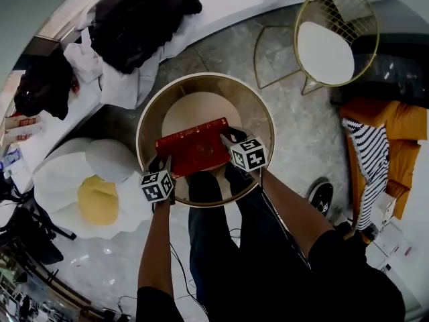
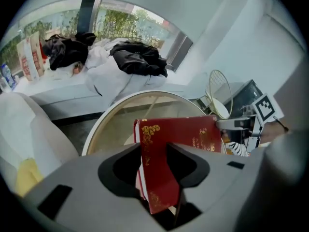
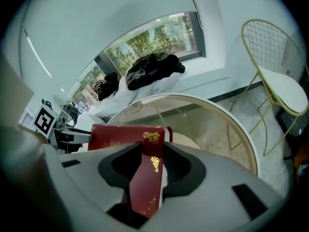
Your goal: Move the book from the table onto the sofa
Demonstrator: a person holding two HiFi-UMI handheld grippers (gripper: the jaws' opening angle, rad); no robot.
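Book (image 1: pixel 194 146), red cover with gold ornament: you are holding it by its two short ends over the round table (image 1: pixel 144 123), about mid-top and slightly toward the table's near rim. Whether it is touching the glass cannot be told.

Left gripper (image 1: pixel 163 163): you are clamping it on the book's left end. In the left gripper view the red cover (image 2: pixel 159 178) is standing edge-on between the two pads and filling the gap.

Right gripper (image 1: pixel 229 139): you are pressing its jaws on the book's right end. In the right gripper view the gold-stamped edge (image 3: pixel 147 173) is sitting tight between the pads.

Table: glass top and gold rim, with a pale base showing through the glass.

Dark trousers (image 1: pixel 214 247): your legs are standing against the table's near rim.

Egg-shaped cushion (image 1: pixel 94 193): white with a yellow centre, lying on the floor just beside the table's left rim.

Black garments (image 1: pixel 141 19): lying on white bedding (image 1: pixel 114 79) beyond the table's far left rim.

Wire chair (image 1: pixel 332 39): gold frame and round white seat, standing beyond the table's far right rim, apart from it.

Striped cloth (image 1: pixel 370 156): hanging over an orange seat (image 1: pixel 402 123), well apart from the table's right rim.
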